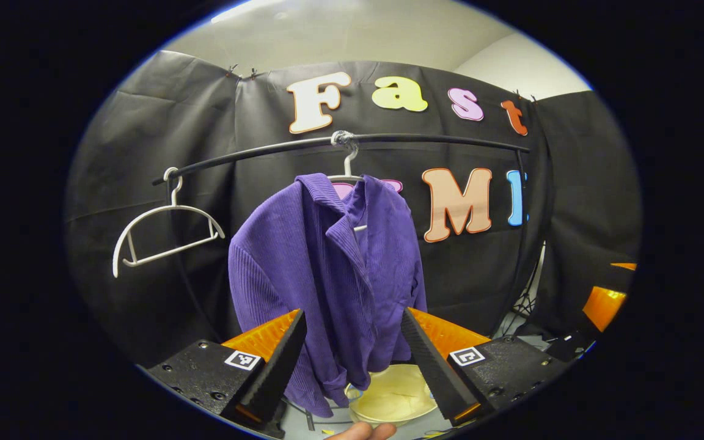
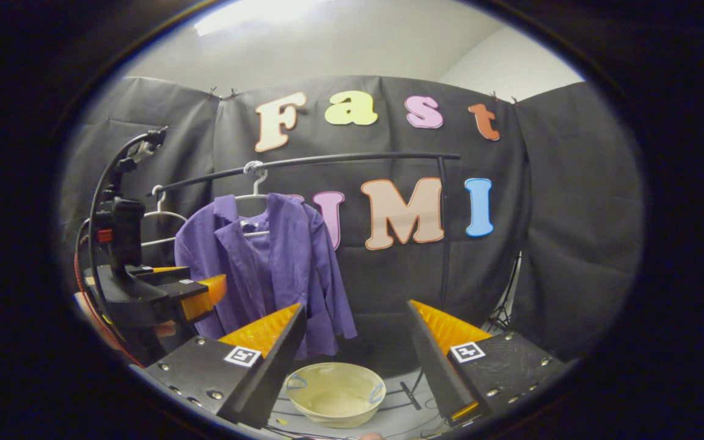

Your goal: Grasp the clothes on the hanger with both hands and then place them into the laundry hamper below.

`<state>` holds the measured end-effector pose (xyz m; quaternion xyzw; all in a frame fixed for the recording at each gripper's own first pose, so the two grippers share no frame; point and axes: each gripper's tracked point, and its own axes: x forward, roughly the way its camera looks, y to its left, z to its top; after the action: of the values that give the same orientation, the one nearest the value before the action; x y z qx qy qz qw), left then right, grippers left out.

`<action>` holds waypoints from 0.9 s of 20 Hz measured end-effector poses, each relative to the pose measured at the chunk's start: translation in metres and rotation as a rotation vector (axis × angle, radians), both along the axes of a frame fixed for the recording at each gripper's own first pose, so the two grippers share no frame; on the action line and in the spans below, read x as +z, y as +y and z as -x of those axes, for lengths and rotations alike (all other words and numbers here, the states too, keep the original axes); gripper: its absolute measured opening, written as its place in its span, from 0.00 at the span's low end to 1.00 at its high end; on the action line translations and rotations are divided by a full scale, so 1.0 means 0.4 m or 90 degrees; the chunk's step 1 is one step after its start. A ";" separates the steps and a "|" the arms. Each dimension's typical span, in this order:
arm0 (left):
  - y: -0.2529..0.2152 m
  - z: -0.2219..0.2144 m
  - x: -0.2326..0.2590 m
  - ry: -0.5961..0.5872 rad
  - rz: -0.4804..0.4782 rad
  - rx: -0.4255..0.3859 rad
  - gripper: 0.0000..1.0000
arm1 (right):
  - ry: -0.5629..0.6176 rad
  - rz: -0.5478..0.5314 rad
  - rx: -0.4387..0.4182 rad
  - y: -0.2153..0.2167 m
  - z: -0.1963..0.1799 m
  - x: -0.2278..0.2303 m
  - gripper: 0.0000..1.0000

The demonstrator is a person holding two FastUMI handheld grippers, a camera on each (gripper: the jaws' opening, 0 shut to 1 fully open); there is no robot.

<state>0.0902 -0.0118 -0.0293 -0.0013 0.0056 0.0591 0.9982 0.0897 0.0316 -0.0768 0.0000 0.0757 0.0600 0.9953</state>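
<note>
— What could go wrong from here, working left to right?

— On the left hangs an empty white hanger [image 1: 165, 235] on the same rail [image 1: 425, 139]. If I tug sideways, I reckon it swings or slides along. Next, my left tongs [image 1: 352, 342] stand wide open, holding nothing, aimed at the purple cardigan [image 1: 321, 269], which hangs on its own hanger [image 1: 347, 174] and is not yet gripped. It sits lopsided, so a pull on one side alone could drag the hanger off the rail with it.

— And the right?

— My right tongs [image 2: 355, 336] gape just as wide, empty, and point past the cardigan's right edge, well apart from it. If they close there, they catch air. In the right gripper view the left tongs sit nearer the cloth.

— The hamper?

— The pale round hamper [image 2: 335, 391] stands on the grey floor [image 2: 401, 415] below and slightly right of the cardigan. A loose drop might land on its rim.

— The room?

— Black cloth walls, pale ceiling, cables on the floor.
</note>
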 end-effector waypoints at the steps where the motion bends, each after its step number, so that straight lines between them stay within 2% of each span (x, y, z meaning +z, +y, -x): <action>1: 0.002 -0.018 0.001 -0.002 0.002 0.001 0.96 | 0.002 -0.004 0.007 0.018 -0.023 -0.002 0.94; 2: 0.008 -0.036 0.002 -0.002 0.005 0.005 0.99 | 0.007 -0.009 0.010 0.033 -0.045 -0.009 0.97; 3: 0.015 -0.060 -0.003 0.002 0.009 0.010 0.99 | 0.012 -0.011 0.010 0.043 -0.071 -0.015 0.94; 4: 0.020 -0.087 0.000 0.000 0.011 0.016 0.99 | 0.015 -0.012 0.011 0.050 -0.094 -0.019 0.97; 7: 0.032 -0.166 0.002 0.001 0.010 0.031 0.98 | 0.014 -0.006 0.016 0.071 -0.164 -0.022 0.93; 8: 0.031 -0.190 0.007 -0.003 0.007 0.026 0.93 | 0.022 -0.002 0.021 0.080 -0.184 -0.040 0.97; 10: 0.036 -0.227 0.002 0.005 -0.004 0.020 0.82 | 0.032 0.003 0.034 0.105 -0.227 -0.061 0.93; 13: 0.036 -0.262 0.010 0.008 0.011 -0.016 0.65 | 0.034 0.001 0.060 0.160 -0.308 -0.077 0.94; 14: 0.049 -0.270 0.012 0.013 0.015 -0.016 0.53 | 0.037 -0.005 0.070 0.180 -0.335 -0.080 0.97; 16: 0.056 -0.282 0.017 0.021 0.029 -0.042 0.27 | 0.041 -0.032 0.095 0.231 -0.392 -0.081 0.94; 18: 0.060 -0.285 0.010 0.041 0.038 -0.069 0.19 | 0.038 -0.058 0.119 0.279 -0.448 -0.078 0.94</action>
<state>0.2043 0.0120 -0.0251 -0.0291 0.0399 0.0051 0.9988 0.2687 0.1431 -0.1078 0.0403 0.1023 0.1555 0.9817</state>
